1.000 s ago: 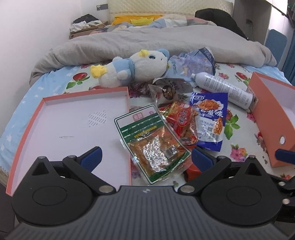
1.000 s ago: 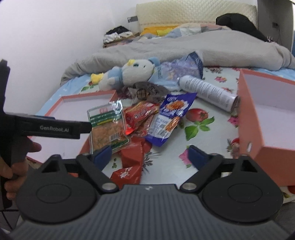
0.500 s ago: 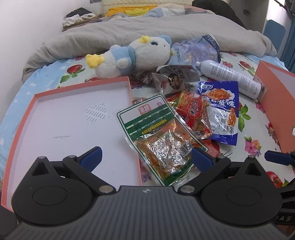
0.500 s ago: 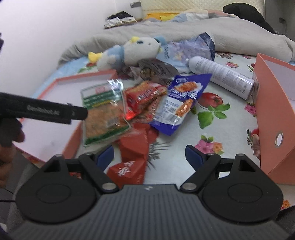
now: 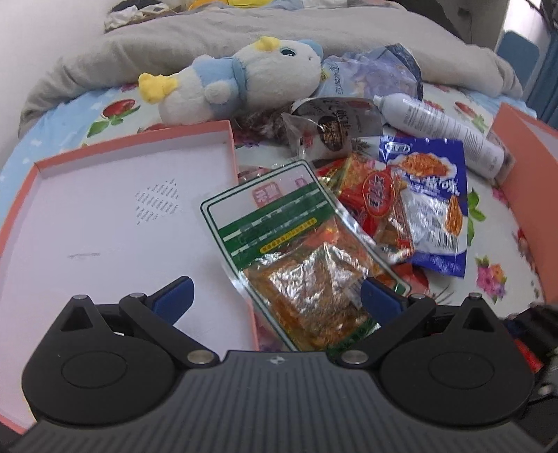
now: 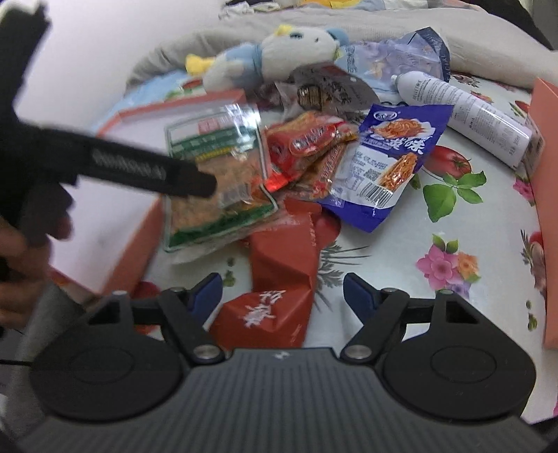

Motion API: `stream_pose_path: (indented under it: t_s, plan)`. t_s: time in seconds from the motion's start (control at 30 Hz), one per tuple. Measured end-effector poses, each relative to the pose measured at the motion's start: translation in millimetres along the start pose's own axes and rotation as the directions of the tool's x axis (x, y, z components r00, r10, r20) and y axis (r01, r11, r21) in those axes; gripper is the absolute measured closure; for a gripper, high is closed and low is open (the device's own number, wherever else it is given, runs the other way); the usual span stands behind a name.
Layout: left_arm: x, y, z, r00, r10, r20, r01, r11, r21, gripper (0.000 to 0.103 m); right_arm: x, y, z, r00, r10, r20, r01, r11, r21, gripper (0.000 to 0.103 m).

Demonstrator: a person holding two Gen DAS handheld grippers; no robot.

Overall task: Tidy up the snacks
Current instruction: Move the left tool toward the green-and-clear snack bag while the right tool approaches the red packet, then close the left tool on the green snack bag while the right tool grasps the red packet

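A pile of snack packets lies on the flowered bedsheet. A green-and-clear packet [image 5: 296, 254] overlaps the right rim of a shallow pink box lid [image 5: 104, 216]. Beside it are a red packet [image 5: 376, 195], a blue packet [image 5: 429, 195] and a dark packet [image 5: 331, 132]. My left gripper [image 5: 275, 299] is open, its fingers either side of the green packet's near end. My right gripper [image 6: 282, 296] is open around a red carton [image 6: 279, 278]. The green packet [image 6: 216, 174], blue packet [image 6: 390, 156] and left gripper's body [image 6: 139, 170] also show in the right wrist view.
A plush penguin [image 5: 237, 80] and a crumpled pale-blue bag [image 5: 369, 73] lie behind the pile. A white spray can [image 5: 443, 136] lies to the right, against a deep pink box [image 5: 530, 160]. A grey duvet [image 5: 279, 31] covers the far bed.
Both grippers have moved forward and down toward the pile. The green packet now sits between my left fingers and the red carton between my right fingers. Both stay open.
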State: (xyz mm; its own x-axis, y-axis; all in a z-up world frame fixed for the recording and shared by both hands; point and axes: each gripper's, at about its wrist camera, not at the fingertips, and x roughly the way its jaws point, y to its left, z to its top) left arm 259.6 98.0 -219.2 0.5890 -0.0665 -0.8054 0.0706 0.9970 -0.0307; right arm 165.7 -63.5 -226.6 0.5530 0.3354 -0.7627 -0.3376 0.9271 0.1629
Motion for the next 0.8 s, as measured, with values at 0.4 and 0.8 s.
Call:
stream_pose_path:
  t_s: [0.4, 0.8]
  plan:
    - [22.9, 11.4, 8.0, 0.998, -0.055, 0.016, 0.055, 0.997, -0.046, 0.027, 10.4, 2.5, 1.9, 0.999, -0.025, 0.037, 0.027, 0.998, -0.055, 0.058]
    - [9.0, -3.8, -0.6, 0.973, -0.228, -0.02, 0.228, 0.974, 0.0, 0.038, 8.4, -1.6, -0.6, 0.999, -0.01, 0.04, 0.011, 1.0, -0.029, 0.058]
